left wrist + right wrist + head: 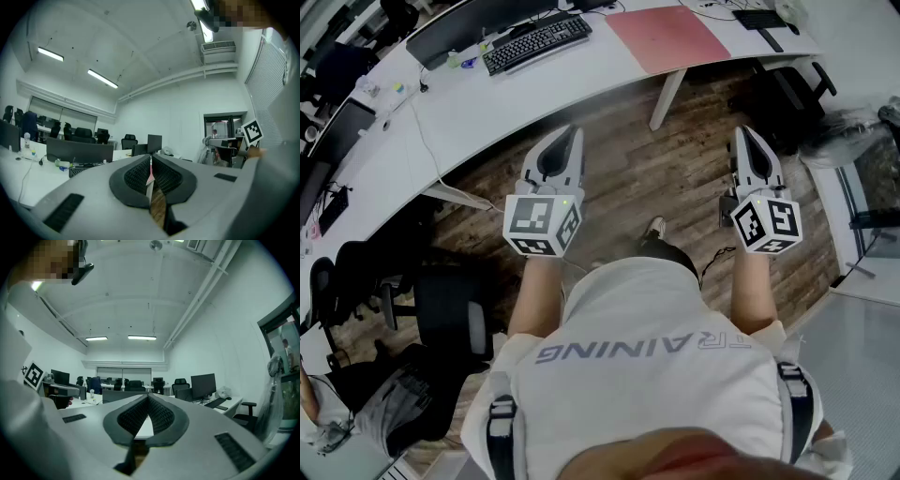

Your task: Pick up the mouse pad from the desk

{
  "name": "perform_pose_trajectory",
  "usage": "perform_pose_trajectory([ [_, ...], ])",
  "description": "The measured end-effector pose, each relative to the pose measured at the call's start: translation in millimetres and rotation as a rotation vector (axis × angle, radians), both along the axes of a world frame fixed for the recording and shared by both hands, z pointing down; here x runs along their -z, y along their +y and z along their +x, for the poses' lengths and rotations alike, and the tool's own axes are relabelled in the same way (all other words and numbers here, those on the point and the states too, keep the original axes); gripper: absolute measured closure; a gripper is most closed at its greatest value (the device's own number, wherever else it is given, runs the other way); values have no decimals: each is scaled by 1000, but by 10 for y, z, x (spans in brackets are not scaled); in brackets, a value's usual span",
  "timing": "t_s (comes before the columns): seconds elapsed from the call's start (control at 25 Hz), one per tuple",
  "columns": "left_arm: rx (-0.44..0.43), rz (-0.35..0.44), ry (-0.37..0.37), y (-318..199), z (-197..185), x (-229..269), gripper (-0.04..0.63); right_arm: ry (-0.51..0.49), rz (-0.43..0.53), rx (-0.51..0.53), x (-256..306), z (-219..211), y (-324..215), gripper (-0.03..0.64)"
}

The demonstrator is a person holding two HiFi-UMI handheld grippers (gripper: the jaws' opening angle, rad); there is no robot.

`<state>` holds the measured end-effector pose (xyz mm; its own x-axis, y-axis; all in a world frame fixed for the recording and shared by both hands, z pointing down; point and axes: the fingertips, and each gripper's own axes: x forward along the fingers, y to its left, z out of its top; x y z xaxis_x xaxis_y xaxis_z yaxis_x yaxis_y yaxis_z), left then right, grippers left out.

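Observation:
The pink mouse pad (pixel 668 37) lies flat on the white desk (pixel 534 94), near its front edge and to the right of a black keyboard (pixel 536 43). A thin pink sliver of the mouse pad (pixel 150 177) shows between the left jaws. My left gripper (pixel 569 134) is held level over the wooden floor, short of the desk, jaws shut and empty. My right gripper (pixel 746 136) hangs level further right, also short of the desk, shut with nothing in it. In the gripper views, the left gripper (pixel 150 161) and the right gripper (pixel 148 398) both point across the office.
A white desk leg (pixel 667 97) stands on the wooden floor between the grippers. A second keyboard (pixel 759 18) lies at the desk's far right. Black office chairs (pixel 441 319) stand at lower left, and a black chair base (pixel 787 98) sits under the desk's right end.

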<state>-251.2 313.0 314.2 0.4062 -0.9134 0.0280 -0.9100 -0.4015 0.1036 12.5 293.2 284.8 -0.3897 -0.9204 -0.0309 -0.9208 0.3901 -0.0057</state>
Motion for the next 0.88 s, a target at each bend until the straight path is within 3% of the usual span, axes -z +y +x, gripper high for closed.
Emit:
perform_pose_trajectory([
  [0.48,-14,-8,-9,66,56,-54,555,6,-12,20,-76,-113,6,594],
  [0.88,-10,-39,2,4,58,-146,555,-73,-50,-31,-158,77,-71,592],
])
